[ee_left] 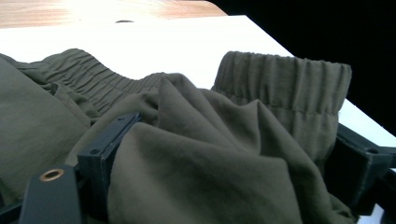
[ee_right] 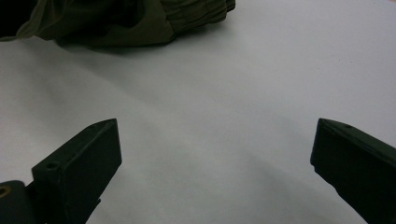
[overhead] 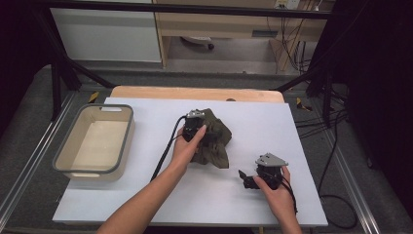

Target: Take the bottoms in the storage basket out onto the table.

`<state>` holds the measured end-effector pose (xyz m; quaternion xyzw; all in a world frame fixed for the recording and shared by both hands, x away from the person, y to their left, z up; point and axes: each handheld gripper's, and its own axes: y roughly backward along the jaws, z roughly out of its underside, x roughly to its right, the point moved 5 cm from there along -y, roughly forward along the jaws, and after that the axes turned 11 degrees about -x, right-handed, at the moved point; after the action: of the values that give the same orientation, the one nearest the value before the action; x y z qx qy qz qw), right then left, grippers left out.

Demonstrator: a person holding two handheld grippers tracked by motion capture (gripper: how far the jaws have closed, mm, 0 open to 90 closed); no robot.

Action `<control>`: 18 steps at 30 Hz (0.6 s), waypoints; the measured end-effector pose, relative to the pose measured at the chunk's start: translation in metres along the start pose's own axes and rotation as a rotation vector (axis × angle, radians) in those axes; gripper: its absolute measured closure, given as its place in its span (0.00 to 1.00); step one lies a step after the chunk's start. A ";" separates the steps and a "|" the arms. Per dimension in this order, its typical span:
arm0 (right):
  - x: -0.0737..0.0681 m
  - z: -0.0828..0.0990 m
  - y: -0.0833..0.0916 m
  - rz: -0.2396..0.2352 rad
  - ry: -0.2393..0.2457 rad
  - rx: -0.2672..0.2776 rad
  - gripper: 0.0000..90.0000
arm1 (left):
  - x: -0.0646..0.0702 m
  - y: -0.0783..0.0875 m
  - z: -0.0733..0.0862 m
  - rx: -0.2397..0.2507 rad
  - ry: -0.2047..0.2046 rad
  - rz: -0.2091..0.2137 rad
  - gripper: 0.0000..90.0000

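A crumpled olive-green garment (overhead: 216,141) with an elastic waistband lies in a heap on the white sheet (overhead: 146,195), near its middle. My left gripper (overhead: 206,131) is pushed into the heap from the left. In the left gripper view its two jaws stand wide apart, with bunched cloth (ee_left: 210,154) filling the gap and draping over the left jaw. My right gripper (overhead: 245,179) rests near the front right of the sheet and points left. Its jaws are spread wide with only bare sheet between them (ee_right: 215,154). The garment (ee_right: 116,18) lies a short way beyond them.
A beige bin with a grey rim (overhead: 124,142) stands at the left edge of the sheet, nothing visible inside. A wooden tabletop strip (overhead: 195,92) runs along the far edge. Black cables (overhead: 165,151) trail from the grippers; more cables hang off the right side.
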<state>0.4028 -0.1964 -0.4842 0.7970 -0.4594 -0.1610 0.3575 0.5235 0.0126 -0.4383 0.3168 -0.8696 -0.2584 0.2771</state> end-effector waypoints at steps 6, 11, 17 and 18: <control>0.000 0.000 0.000 0.001 0.002 -0.001 0.03 | -0.001 0.005 -0.001 -0.007 0.002 0.001 0.15; 0.000 0.000 0.000 -0.001 0.004 -0.003 0.03 | -0.002 0.010 -0.003 0.005 0.011 0.007 0.15; 0.000 0.000 0.000 -0.001 0.002 -0.002 0.03 | -0.004 0.014 -0.006 0.018 0.005 0.001 0.14; 0.000 0.000 0.000 0.000 0.002 -0.002 0.03 | -0.004 0.015 -0.006 0.021 0.007 0.000 0.14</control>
<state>0.4029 -0.1968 -0.4846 0.7969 -0.4589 -0.1609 0.3585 0.5240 0.0239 -0.4261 0.3204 -0.8713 -0.2478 0.2769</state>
